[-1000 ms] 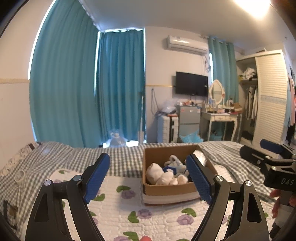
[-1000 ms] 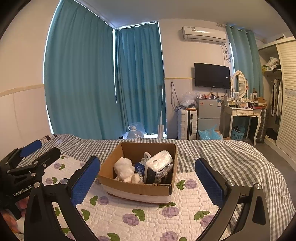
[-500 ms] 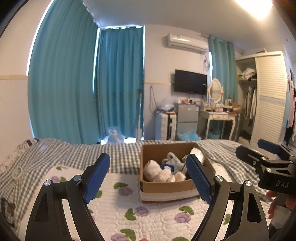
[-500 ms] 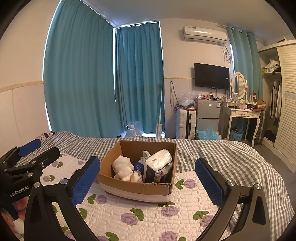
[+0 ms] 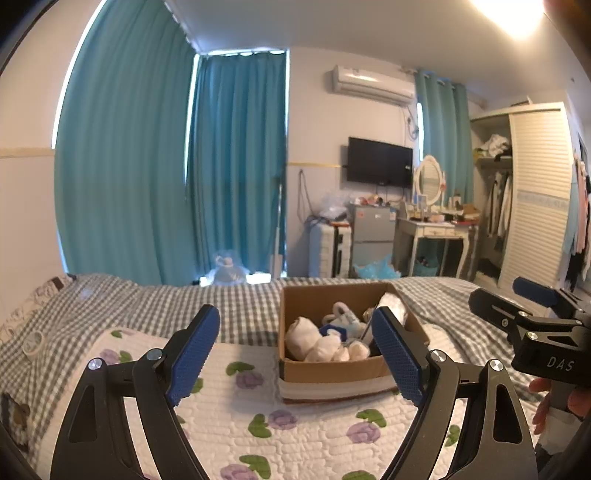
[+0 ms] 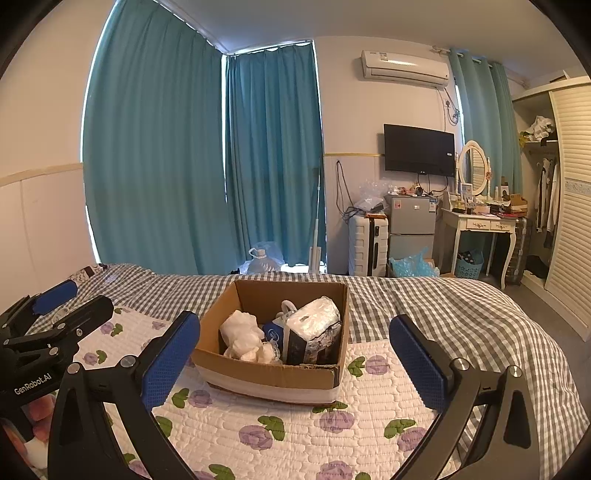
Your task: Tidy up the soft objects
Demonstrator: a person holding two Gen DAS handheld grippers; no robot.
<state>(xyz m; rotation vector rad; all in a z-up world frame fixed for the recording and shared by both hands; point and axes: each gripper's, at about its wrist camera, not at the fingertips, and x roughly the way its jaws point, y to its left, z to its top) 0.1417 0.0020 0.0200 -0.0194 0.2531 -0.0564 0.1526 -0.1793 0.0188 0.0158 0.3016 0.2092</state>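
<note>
Cardboard box (image 6: pixel 273 373) sits on the floral quilt (image 6: pixel 295 439), centre of bed, w/ a white plush (image 6: pixel 242 338), a wrapped white pack (image 6: pixel 314 319) and other soft bits inside. Your left gripper (image 5: pixel 295 354) and right gripper (image 6: pixel 295 358) both hover short of the box, jaws spread wide, nothing held. Checked blanket (image 6: pixel 443 306) lies beyond the quilt.

Teal floor-length curtains (image 6: pixel 155 155) cover the corner windows, daylight leaking at their edges. On the pale far wall a white air conditioner (image 6: pixel 404 68) hangs above a black flat-screen television (image 6: pixel 419 149). Below stand a white ribbed suitcase (image 6: pixel 367 245), a small grey fridge (image 6: pixel 412 230) and a white dressing table with an oval mirror (image 6: pixel 480 221). A cream slatted wardrobe (image 5: pixel 537 192) fills the right side. The bed's grey-and-white checked cover (image 6: pixel 424 299) carries a white quilted mat with purple flowers (image 6: pixel 258 424). A ceiling light (image 5: pixel 515 14) glares overhead.
</note>
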